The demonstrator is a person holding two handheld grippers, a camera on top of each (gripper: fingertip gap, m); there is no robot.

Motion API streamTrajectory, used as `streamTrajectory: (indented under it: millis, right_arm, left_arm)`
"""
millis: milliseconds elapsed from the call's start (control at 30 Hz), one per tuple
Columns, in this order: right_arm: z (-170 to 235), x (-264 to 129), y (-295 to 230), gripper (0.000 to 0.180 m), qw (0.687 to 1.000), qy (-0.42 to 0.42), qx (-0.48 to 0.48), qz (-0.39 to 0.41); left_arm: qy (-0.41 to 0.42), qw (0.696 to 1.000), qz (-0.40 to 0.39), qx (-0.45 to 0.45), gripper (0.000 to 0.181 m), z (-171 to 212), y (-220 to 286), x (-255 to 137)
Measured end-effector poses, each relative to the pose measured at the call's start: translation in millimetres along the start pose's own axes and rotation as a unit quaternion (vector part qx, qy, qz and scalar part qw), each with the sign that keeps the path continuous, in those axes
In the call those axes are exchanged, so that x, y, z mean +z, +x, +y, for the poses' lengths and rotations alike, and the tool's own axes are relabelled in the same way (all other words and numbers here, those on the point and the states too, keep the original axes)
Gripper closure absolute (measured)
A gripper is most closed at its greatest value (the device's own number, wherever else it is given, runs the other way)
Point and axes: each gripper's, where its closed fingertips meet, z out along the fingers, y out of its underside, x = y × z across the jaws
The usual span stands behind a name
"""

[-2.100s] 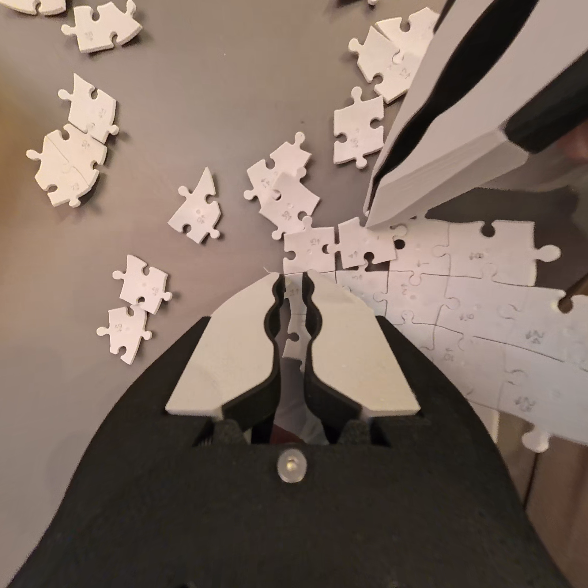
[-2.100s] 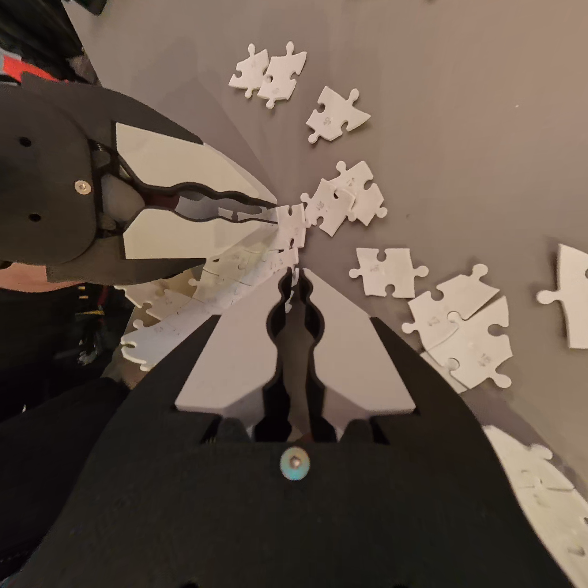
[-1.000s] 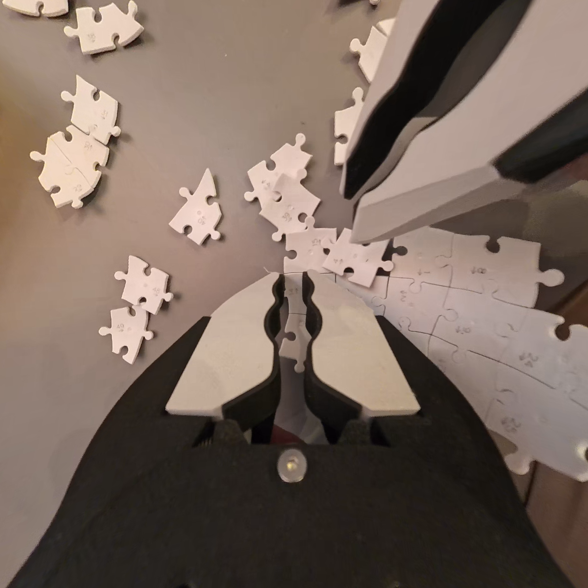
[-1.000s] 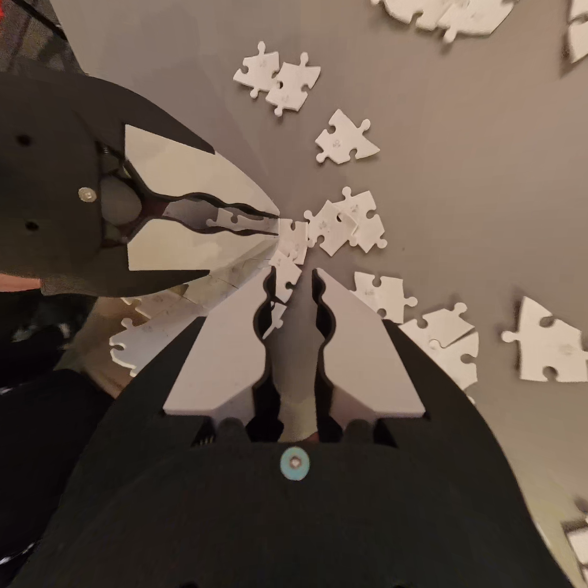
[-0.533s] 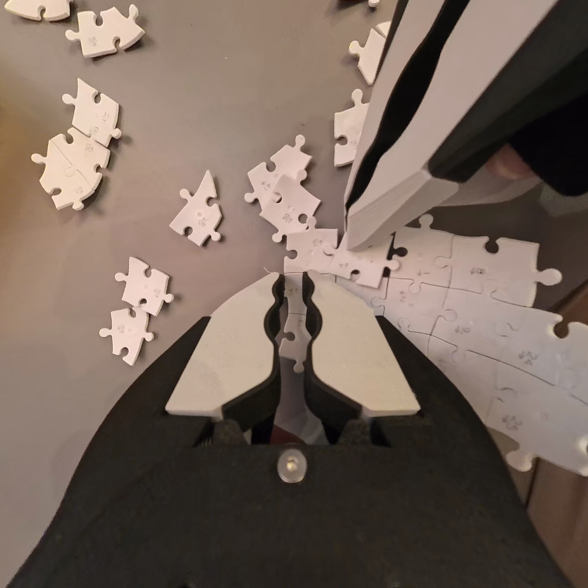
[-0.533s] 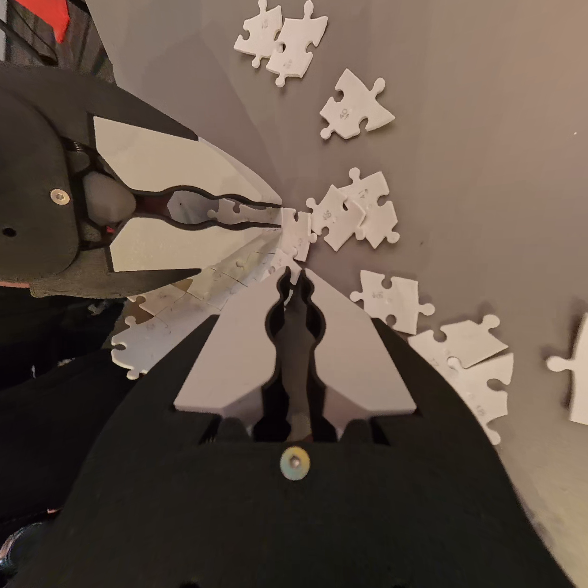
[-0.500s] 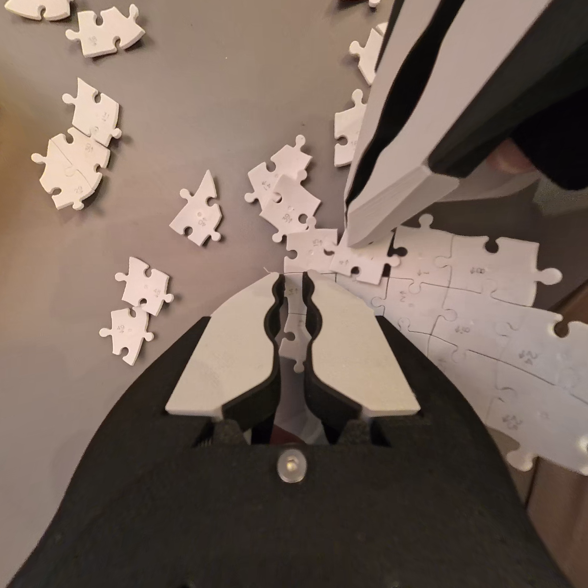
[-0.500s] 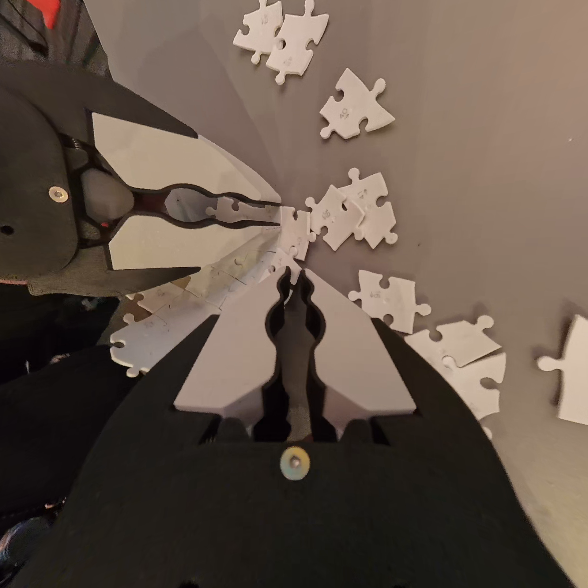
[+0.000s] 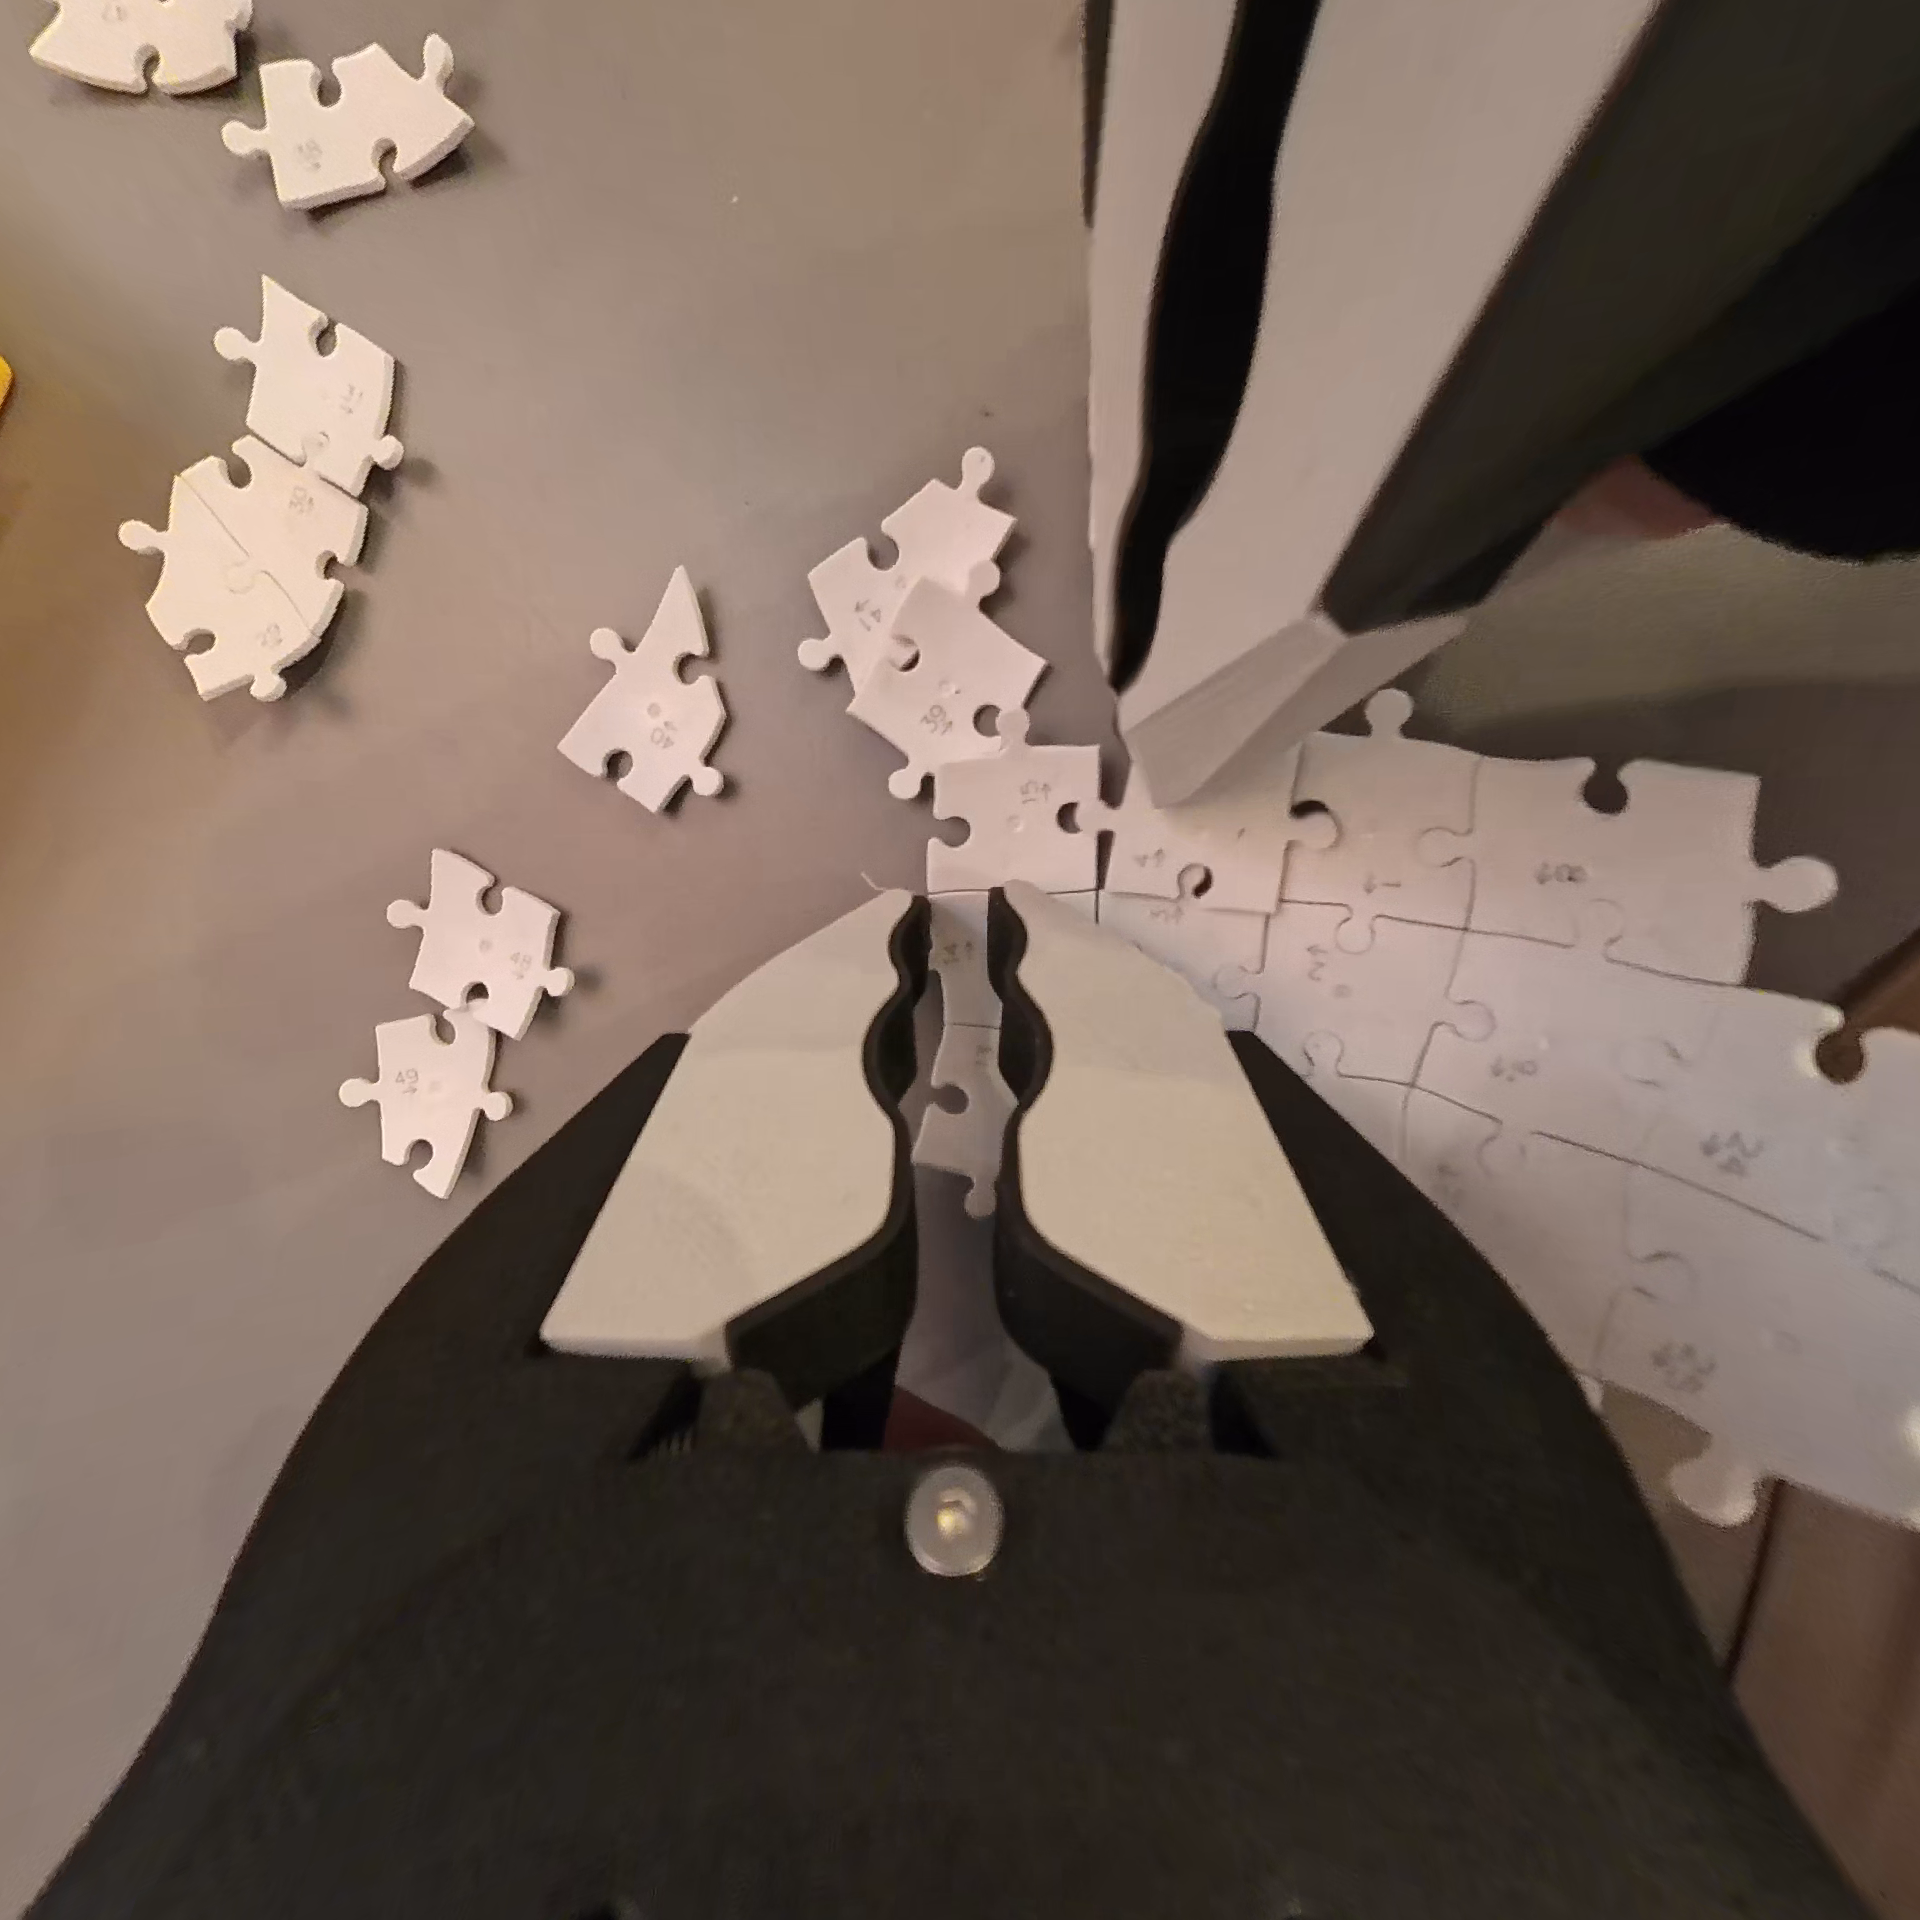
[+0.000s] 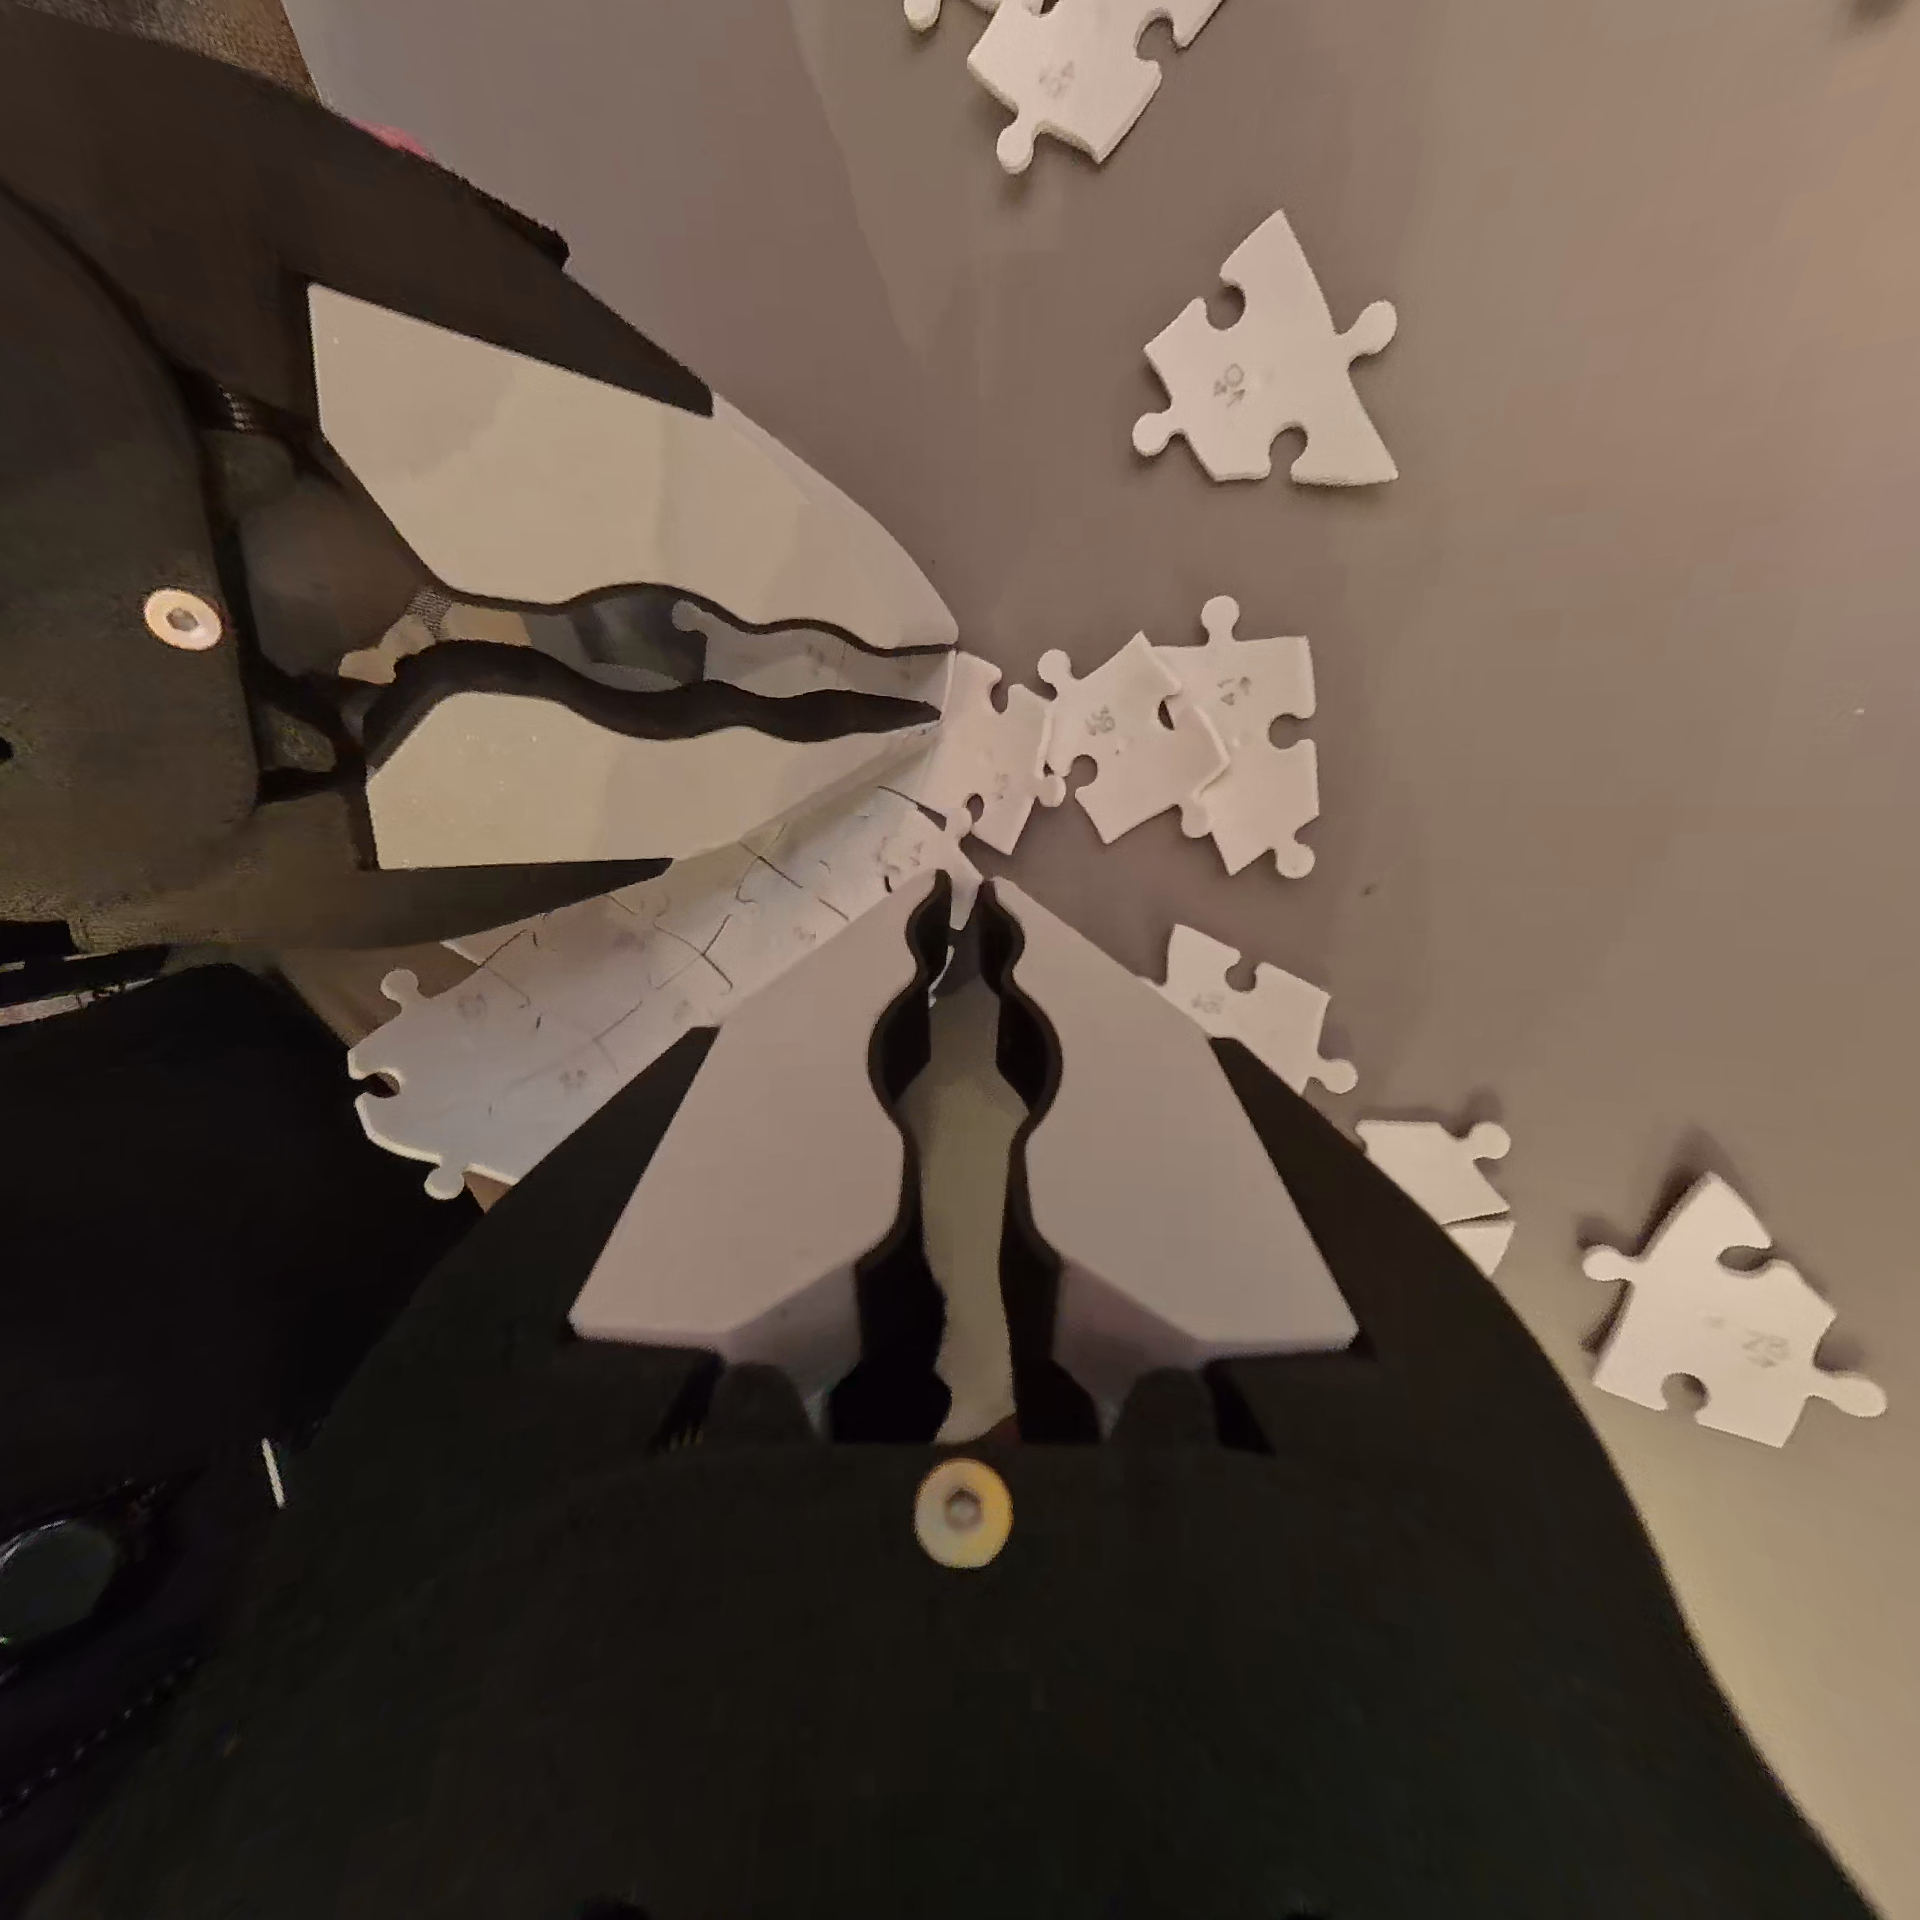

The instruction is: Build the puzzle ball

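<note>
Left gripper (image 9: 954, 904) is clamping the near edge of the joined white puzzle sheet (image 9: 1507, 997), which is overhanging the grey table (image 9: 644, 343) edge. Right gripper (image 10: 966, 896), jaws nearly closed and empty, is pressing its tips on a sheet piece. Loose pieces (image 9: 655, 717) are lying beyond.

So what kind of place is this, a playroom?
Probably a plain indoor work table: a smooth grey tabletop, loose white puzzle pieces scattered on it, and a joined puzzle sheet hanging over the edge.
</note>
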Motion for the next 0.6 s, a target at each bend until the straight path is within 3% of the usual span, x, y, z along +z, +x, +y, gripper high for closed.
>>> streamTrajectory:
  millis: [300, 500, 600]
  right_arm:
    - [0, 3, 4, 0.176, 1.0, -0.021, -0.008, 0.012]
    - [-2, -2, 5, 0.162, 1.0, -0.005, -0.014, 0.027]
    - [-6, -9, 4, 0.166, 0.998, 0.013, -0.035, 0.049]
  left_arm:
    - [0.0, 1.0, -0.002, 0.001, 0.17, 0, 0, 0]
    - [0.0, 1.0, -0.002, 0.002, 0.17, 0, 0, 0]
    - [0.0, 1.0, -0.002, 0.002, 0.17, 0, 0, 0]
